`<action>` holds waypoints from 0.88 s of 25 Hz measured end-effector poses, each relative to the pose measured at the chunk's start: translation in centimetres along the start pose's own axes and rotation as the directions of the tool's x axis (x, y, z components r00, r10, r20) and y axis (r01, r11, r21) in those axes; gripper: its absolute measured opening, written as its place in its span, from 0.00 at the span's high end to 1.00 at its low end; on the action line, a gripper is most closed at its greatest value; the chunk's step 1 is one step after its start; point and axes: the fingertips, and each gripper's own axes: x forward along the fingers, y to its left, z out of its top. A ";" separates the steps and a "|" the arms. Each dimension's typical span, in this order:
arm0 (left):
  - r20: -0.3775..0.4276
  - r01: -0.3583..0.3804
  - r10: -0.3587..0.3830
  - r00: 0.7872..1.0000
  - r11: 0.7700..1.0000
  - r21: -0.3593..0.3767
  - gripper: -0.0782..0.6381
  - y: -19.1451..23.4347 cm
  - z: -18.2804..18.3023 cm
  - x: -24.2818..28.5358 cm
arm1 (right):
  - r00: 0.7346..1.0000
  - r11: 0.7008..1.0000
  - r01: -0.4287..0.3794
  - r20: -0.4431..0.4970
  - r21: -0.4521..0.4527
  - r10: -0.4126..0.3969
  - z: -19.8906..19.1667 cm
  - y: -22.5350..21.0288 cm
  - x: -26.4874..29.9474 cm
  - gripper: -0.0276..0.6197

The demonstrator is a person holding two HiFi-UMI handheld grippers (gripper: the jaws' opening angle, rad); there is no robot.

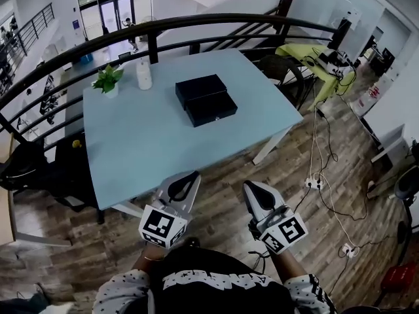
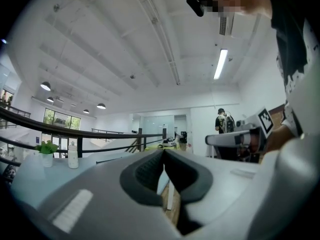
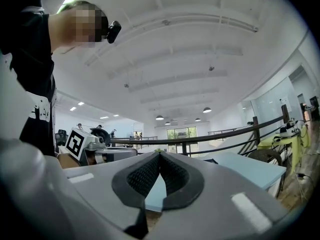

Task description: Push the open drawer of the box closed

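The black box [image 1: 200, 87] is sitting toward the far side of the light blue table [image 1: 144, 149], its drawer [image 1: 213, 110] sticking out toward the person. A potted plant [image 1: 108, 80] is standing to its left. Off the table's near edge, the left gripper [image 1: 193, 175] and right gripper [image 1: 249, 186] are hovering, both clenched on nothing.

light: bright, ceiling lamps | focus: sharp | edges: fisheye bend, dark corners
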 end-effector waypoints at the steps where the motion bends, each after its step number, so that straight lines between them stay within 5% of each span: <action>1: 0.002 -0.006 0.006 1.000 1.000 0.001 0.89 0.6 0.1 -0.1 | 1.000 1.000 -0.007 0.000 -0.001 0.007 0.0 0.2 0.7 0.96; 22: -0.026 -0.073 0.073 0.997 0.997 -0.024 0.89 6.0 -1.3 -1.9 | 0.998 0.999 -0.045 -0.033 0.020 0.045 -1.3 1.4 6.0 0.96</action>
